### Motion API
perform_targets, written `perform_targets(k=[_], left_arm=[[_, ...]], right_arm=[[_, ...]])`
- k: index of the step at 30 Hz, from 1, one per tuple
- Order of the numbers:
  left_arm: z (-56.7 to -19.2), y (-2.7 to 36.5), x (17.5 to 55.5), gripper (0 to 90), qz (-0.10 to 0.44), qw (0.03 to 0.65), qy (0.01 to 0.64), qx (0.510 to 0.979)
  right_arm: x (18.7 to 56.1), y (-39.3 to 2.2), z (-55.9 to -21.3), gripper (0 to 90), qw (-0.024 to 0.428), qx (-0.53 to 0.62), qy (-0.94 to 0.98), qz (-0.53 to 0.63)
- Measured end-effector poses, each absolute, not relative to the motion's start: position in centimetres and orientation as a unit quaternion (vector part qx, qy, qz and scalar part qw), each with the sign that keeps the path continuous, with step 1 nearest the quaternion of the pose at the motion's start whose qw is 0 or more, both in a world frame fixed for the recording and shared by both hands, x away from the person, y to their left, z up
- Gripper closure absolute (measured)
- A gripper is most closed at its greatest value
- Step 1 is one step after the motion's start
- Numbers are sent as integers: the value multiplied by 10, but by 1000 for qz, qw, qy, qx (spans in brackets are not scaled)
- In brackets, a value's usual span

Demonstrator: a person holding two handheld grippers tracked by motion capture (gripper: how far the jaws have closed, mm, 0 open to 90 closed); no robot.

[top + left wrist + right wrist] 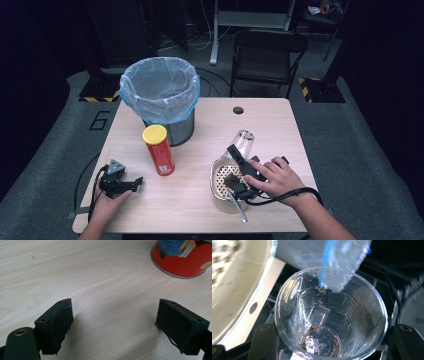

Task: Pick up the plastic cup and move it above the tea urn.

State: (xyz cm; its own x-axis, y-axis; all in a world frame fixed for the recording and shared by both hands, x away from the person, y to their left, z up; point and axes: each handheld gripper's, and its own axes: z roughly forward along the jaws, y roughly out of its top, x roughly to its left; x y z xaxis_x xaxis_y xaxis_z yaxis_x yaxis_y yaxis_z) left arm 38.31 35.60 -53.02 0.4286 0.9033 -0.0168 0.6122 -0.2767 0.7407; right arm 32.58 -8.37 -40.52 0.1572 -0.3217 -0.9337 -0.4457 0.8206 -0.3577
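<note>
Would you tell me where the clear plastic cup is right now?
In the high view the clear plastic cup is on the table's right side, held tilted in the right gripper just above the perforated strainer.

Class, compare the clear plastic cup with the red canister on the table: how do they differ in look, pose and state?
The clear plastic cup is see-through and open-mouthed; the red canister is opaque, with a yellow lid on top.
The cup is tilted, gripped by the right gripper above a strainer; the canister stands upright on the table, untouched.
The cup holds a few brown crumbs; the canister's contents are hidden.
Both are round containers.
</note>
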Motion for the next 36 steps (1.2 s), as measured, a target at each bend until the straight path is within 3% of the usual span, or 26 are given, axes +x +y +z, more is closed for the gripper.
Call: perform_targets(k=[4, 7, 17, 19, 25, 26, 29, 36], left_arm=[[-531, 356, 383, 137, 213, 348, 491, 769], [-531, 356, 383, 136, 212, 348, 491, 770], [-530, 356, 383, 136, 210, 347, 492, 770], [-530, 356, 383, 137, 209, 346, 492, 771], [-531, 356, 383, 136, 212, 348, 492, 770], [-531, 356, 383, 136, 212, 348, 492, 769], [-531, 356, 383, 137, 213, 350, 492, 768], [-531, 356, 383, 137, 213, 350, 492, 768]], right_arm=[[324, -84, -402, 362, 706, -215, 663, 126], [322, -84, -397, 361, 685, -152, 686, 192], [340, -105, -365, 363, 471, 88, 768, 424], [350, -116, -356, 365, 378, 145, 774, 487], [369, -134, -347, 363, 183, 240, 752, 586], [372, -136, -346, 362, 167, 249, 746, 595], [375, -139, -341, 361, 144, 264, 737, 605], [370, -138, -313, 359, 159, 261, 740, 599]])
